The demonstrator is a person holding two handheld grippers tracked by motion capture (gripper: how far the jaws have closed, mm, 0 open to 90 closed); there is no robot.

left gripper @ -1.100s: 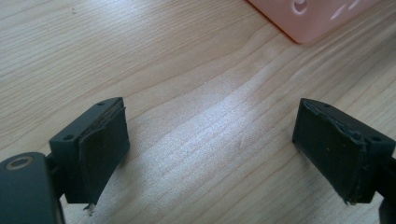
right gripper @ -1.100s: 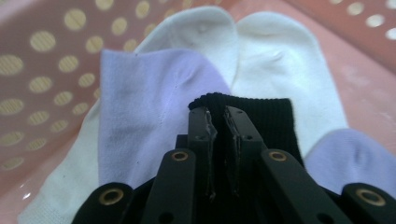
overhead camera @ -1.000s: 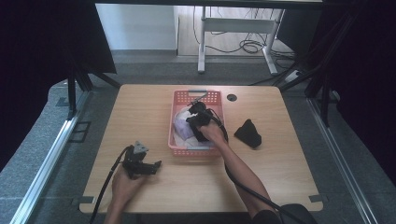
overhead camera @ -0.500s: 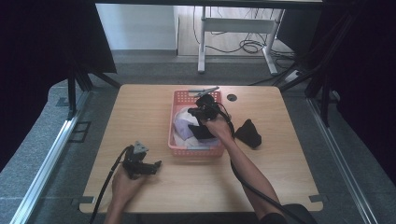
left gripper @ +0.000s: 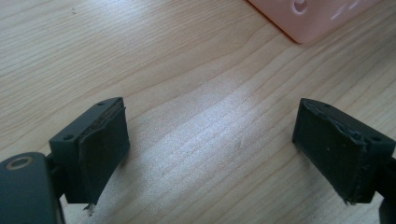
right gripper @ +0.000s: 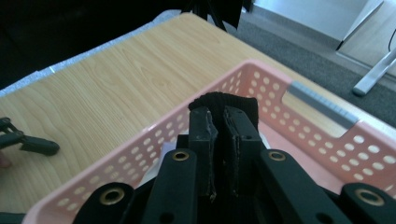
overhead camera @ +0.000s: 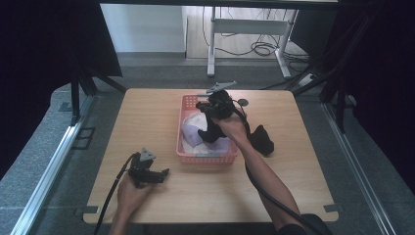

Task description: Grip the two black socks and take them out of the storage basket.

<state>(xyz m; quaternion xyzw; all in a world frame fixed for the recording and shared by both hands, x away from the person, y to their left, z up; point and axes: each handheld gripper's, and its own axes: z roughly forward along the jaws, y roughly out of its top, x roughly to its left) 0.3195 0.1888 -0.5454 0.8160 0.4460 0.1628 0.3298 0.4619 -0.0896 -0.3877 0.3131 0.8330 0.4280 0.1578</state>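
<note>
The table (left gripper: 196, 116) is pale wood-grain with a soft sheen. The pink basket (right gripper: 299, 135) is smooth perforated plastic. The black cloth (right gripper: 224, 101) looks ribbed, matt knit.

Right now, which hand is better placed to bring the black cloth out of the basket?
Right. The right hand-held gripper is shut on the black cloth above the pink basket; the left hand-held gripper rests open on the table.

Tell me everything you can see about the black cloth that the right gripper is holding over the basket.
The black cloth is a soft, dark knitted-looking piece, maybe a sock. The right gripper is shut on its top edge, where a ribbed fold pokes up past the jaws. The rest hangs limp below the gripper, over the pink basket, with its lower end close above the pale clothes inside. Whether it touches them I cannot tell.
</note>
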